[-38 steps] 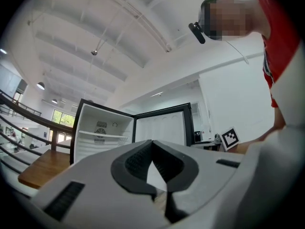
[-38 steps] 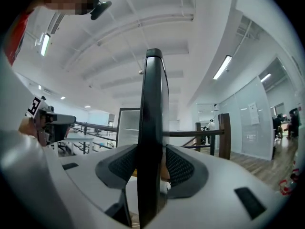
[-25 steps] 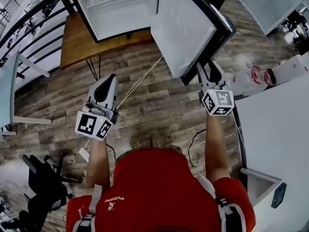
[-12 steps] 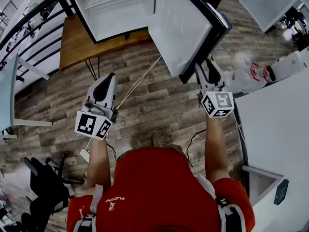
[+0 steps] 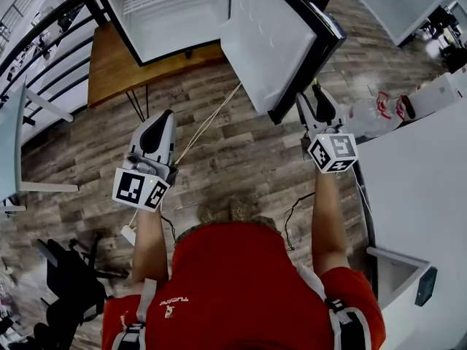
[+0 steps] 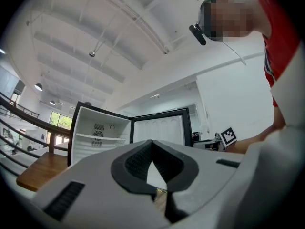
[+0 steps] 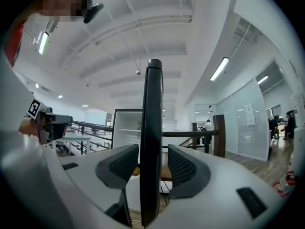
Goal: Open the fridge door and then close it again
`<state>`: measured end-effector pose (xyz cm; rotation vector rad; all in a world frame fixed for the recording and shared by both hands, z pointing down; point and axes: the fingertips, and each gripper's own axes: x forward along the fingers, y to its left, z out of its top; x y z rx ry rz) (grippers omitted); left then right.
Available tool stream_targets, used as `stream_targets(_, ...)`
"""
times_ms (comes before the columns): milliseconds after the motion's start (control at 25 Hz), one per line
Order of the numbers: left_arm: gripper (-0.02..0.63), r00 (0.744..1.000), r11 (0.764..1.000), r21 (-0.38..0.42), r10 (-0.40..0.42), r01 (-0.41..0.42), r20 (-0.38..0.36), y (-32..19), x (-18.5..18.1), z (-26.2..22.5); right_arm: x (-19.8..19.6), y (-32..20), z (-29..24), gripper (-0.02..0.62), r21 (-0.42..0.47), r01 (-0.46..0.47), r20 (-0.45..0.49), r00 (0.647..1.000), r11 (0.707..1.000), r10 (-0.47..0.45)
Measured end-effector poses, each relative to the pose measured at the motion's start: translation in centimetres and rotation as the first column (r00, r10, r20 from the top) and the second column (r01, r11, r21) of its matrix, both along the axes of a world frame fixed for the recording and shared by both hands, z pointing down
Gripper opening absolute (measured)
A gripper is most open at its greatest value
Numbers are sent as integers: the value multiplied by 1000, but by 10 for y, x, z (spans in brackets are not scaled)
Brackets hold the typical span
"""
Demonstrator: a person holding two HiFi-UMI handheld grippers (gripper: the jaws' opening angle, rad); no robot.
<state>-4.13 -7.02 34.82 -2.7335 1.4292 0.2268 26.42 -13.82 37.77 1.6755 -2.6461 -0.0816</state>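
Observation:
The small fridge stands open on a wooden table, its white inside empty but for a wire shelf. Its door swings out toward me, black edge nearest. My right gripper straddles that edge. In the right gripper view the door edge runs upright between the jaws of the right gripper. It lies close to the left pad, and a gap shows at the right pad. My left gripper hangs over the floor, apart from the fridge. In its own view the left gripper is shut on nothing.
The wooden table carries the fridge. A white desk lies along my right, with a plastic bag and bottles beyond it. A railing runs at the far left. A black chair stands behind my left arm.
The door has swung slightly left toward the fridge body, and my right gripper has kept to its edge. The left gripper has stayed where it was.

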Motion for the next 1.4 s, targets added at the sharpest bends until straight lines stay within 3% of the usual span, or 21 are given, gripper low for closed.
stream_targets(760,9,1000,1000,-6,-24,24,0,4,-10,5,-28,-5,6,183,-4,38,-20,999,999,-38)
stream_targets(1400,9,1000,999,10,-30,30,-7,-1,-48,1,-146,10,4,194,22,177,-47,983,984,-176)
